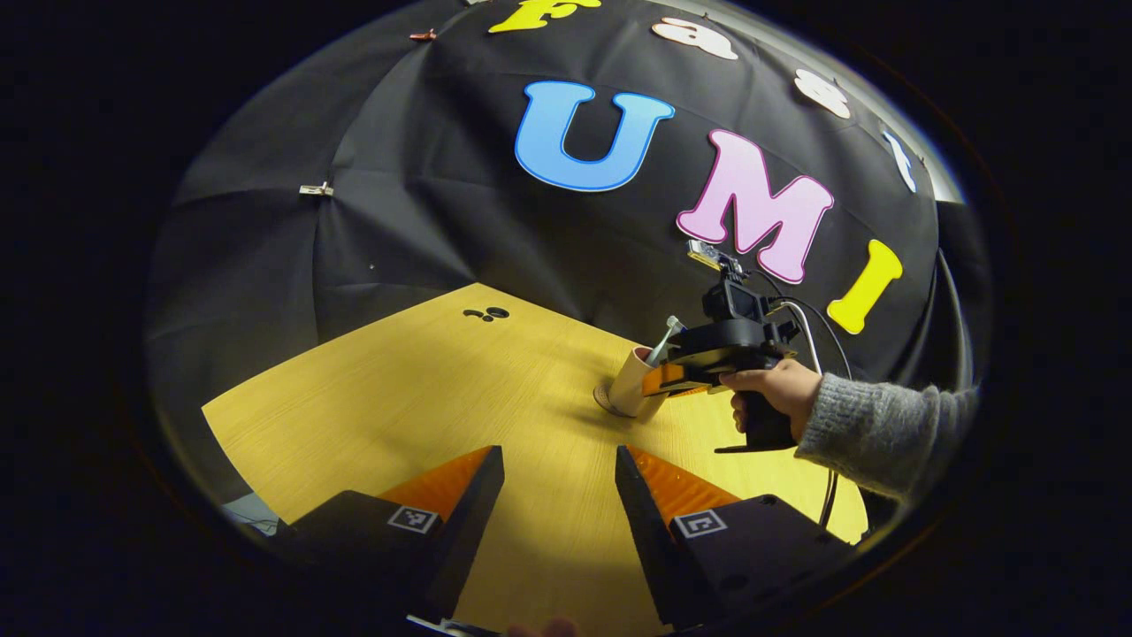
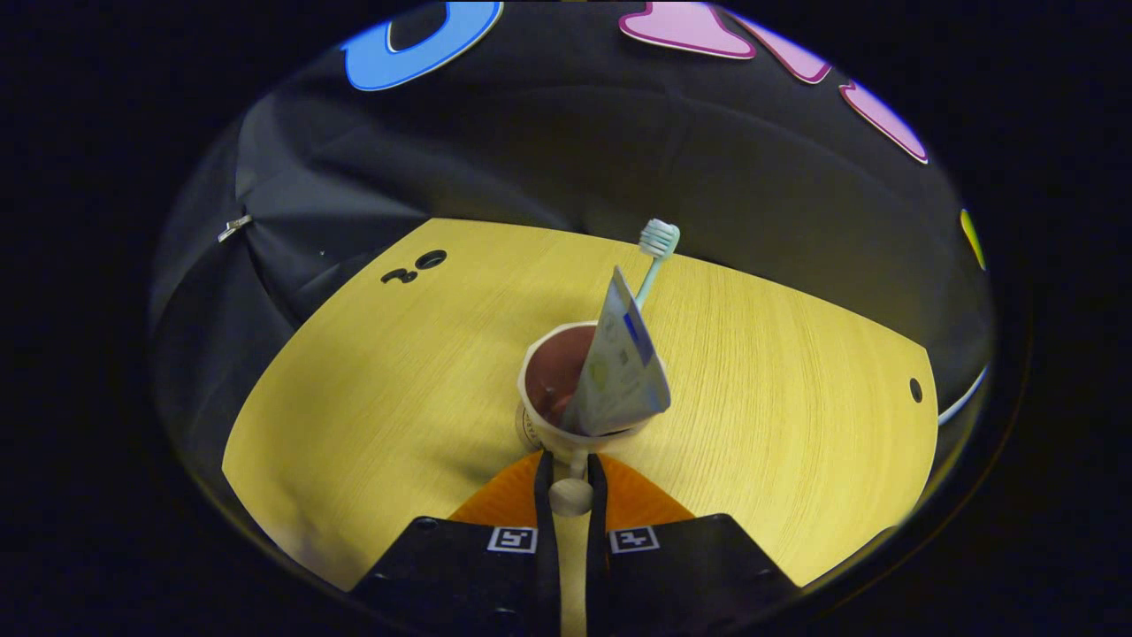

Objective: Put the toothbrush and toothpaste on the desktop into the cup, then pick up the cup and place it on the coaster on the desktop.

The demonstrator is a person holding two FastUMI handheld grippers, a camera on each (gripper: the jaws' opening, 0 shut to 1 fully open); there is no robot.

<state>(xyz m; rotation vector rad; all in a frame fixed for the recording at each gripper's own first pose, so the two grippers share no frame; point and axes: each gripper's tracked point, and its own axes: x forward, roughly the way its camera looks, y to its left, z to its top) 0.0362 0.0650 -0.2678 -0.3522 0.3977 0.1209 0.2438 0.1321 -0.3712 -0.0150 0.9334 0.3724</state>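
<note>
- The table [image 1: 460, 389] is a pale wood-grain top that runs ahead of both pairs of fingers to the black cloth wall; two small dark holes [image 2: 416, 267] sit in it far ahead and to the left of the right gripper's fingers.
- The left gripper [image 1: 559, 478] hangs over bare table with its fingers spread wide apart and nothing between them.
- In the left gripper view the right gripper [image 1: 672, 376] shows ahead and to the right of those fingers, held by a hand [image 1: 774, 389] in a grey knitted sleeve [image 1: 884, 425], its front end at the cup.
- The right gripper [image 2: 570, 478] has its fingers drawn close together, pinching the cup's handle [image 2: 570, 495], a small pale knob between them.
- The cup [image 2: 575, 389] is cream outside and reddish-brown inside, just ahead of the right fingertips; in the left gripper view it tilts, mouth toward the right gripper.
- Under the cup's base a round brownish disc, the coaster [image 1: 608, 402], shows at its left edge; whether the cup rests fully on it I cannot tell.
- The toothpaste [image 2: 619, 372] tube stands in the cup, its flat crimped end up, leaning to the right rim.
- The toothbrush [image 2: 654, 257] stands in the cup behind the tube, its pale teal head topmost.
</note>
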